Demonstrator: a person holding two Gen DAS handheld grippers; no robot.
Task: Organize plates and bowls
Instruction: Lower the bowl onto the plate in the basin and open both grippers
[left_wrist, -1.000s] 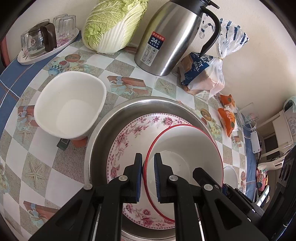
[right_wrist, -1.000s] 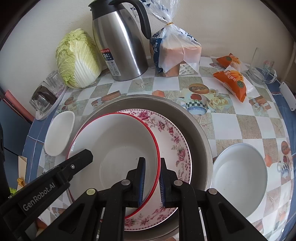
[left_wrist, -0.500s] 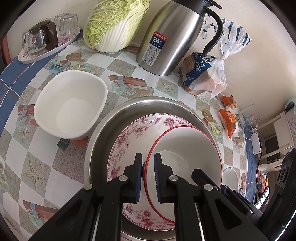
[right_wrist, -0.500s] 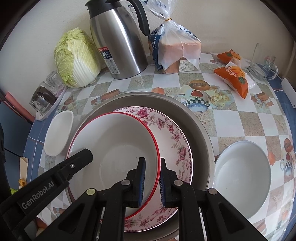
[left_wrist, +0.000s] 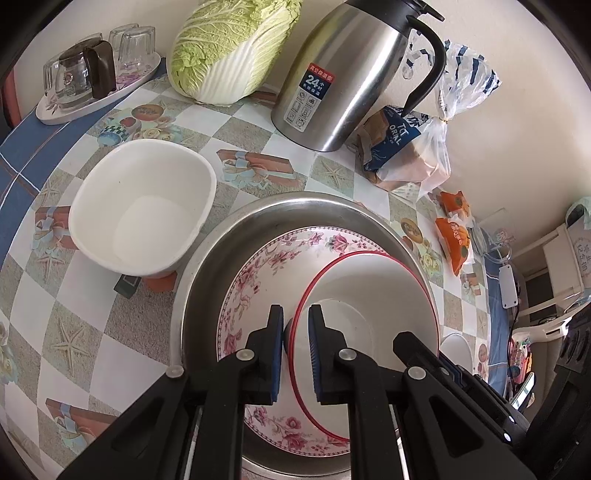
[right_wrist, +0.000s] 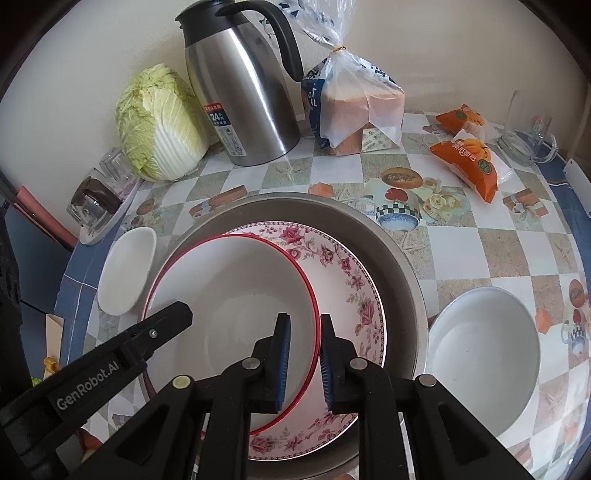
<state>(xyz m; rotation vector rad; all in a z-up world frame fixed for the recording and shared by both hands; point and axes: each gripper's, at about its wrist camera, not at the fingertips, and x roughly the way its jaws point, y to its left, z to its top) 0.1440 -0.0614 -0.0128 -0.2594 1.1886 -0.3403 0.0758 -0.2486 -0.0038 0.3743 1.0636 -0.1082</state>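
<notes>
A red-rimmed white bowl (left_wrist: 373, 306) (right_wrist: 236, 295) hangs over a floral plate (left_wrist: 266, 269) (right_wrist: 347, 273) that lies in a large steel basin (left_wrist: 207, 266) (right_wrist: 399, 251). My left gripper (left_wrist: 295, 325) is shut on the bowl's left rim. My right gripper (right_wrist: 304, 332) is shut on its right rim. The left gripper's arm (right_wrist: 110, 362) shows in the right wrist view. A white squarish bowl (left_wrist: 144, 206) (right_wrist: 125, 273) stands left of the basin. A white round bowl (right_wrist: 484, 354) stands right of it.
A steel thermos jug (left_wrist: 343, 70) (right_wrist: 243, 96), a cabbage (left_wrist: 229, 44) (right_wrist: 159, 122), a bread bag (left_wrist: 410, 147) (right_wrist: 358, 107), orange snack packs (right_wrist: 472, 162), a glass mug (right_wrist: 524, 136) and a tray of glasses (left_wrist: 92, 77) (right_wrist: 99, 199) line the wall.
Both grippers have risen and pulled back a little with the red-rimmed bowl held between them. The bowl stays over the floral plate.
</notes>
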